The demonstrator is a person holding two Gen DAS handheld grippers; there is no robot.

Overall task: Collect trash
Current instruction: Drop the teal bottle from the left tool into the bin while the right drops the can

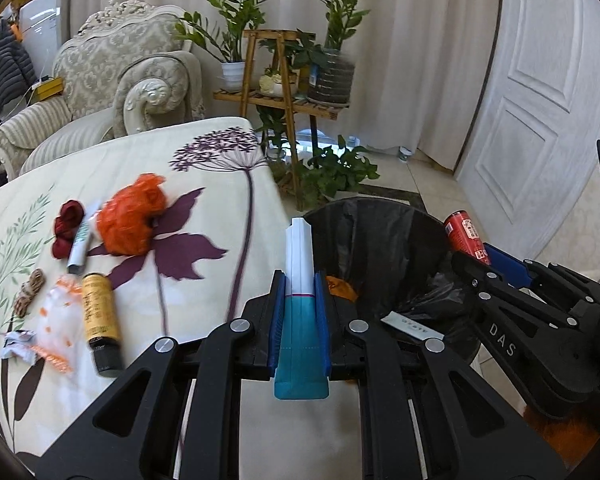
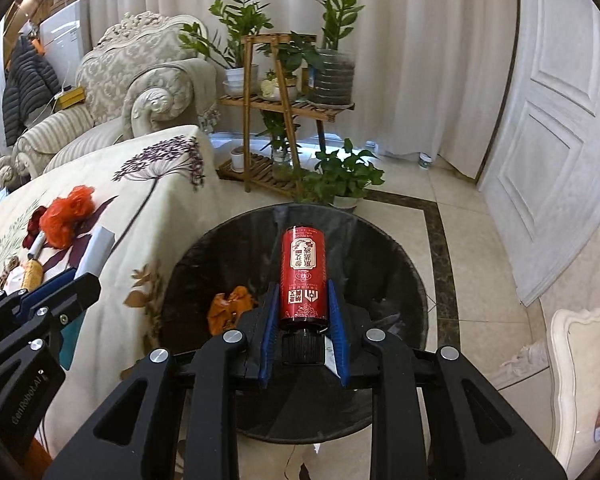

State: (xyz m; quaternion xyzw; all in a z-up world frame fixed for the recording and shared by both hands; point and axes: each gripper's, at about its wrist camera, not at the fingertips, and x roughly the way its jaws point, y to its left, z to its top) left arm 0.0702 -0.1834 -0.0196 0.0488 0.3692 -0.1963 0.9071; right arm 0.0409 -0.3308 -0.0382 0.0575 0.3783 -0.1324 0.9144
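Your left gripper point(image 1: 300, 292) pinches a white-and-teal box point(image 1: 300, 280), pointing away, at the table's point(image 1: 204, 320) edge; only this view shows the yellow bottle point(image 1: 100, 320). Right view: your right gripper point(image 2: 304, 304) clamps a red bottle point(image 2: 303, 276), cap toward you, above the black-lined bin point(image 2: 400, 280) on tiles.

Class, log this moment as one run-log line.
left gripper: holds carton | right gripper: holds red bottle over bin

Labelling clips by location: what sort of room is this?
Most likely a home living room: an ornate upholstered armchair, a wooden plant stand with potted plants before long white curtains, and a tiled floor.
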